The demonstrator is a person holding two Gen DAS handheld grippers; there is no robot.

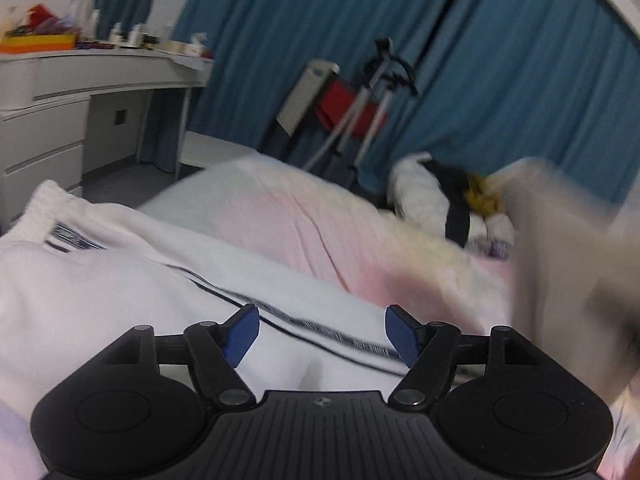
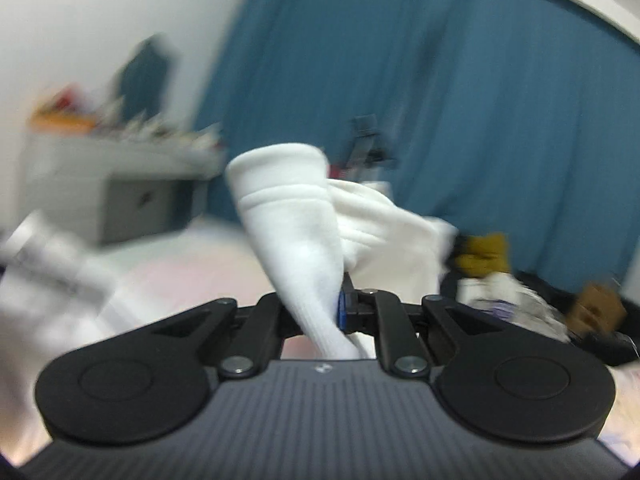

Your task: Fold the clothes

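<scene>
Blue curtains (image 1: 500, 60) hang across the back of a bedroom, behind a bed (image 1: 280, 208) covered in a pale pink sheet. At the left stands a white dresser (image 1: 48, 120) crowded with bottles and small boxes; the word surface suits its top. A folded tripod (image 1: 360, 120) and something red lean against the curtains beyond the bed. On the bed's far right lies a heap of black, white and yellow things (image 1: 460, 204), too blurred to name. A white garment (image 1: 120, 280) with a dark striped band lies spread on the bed, right under the left gripper (image 1: 322, 334). That gripper hovers just above the cloth with its blue-padded fingers spread wide, holding nothing. In the right wrist view, the right gripper (image 2: 340, 308) is pressed together, pinching a white sleeve (image 2: 288, 216) with a ribbed cuff, lifted above the bed. More white cloth bunches behind it. Both views are blurred toward the edges.
</scene>
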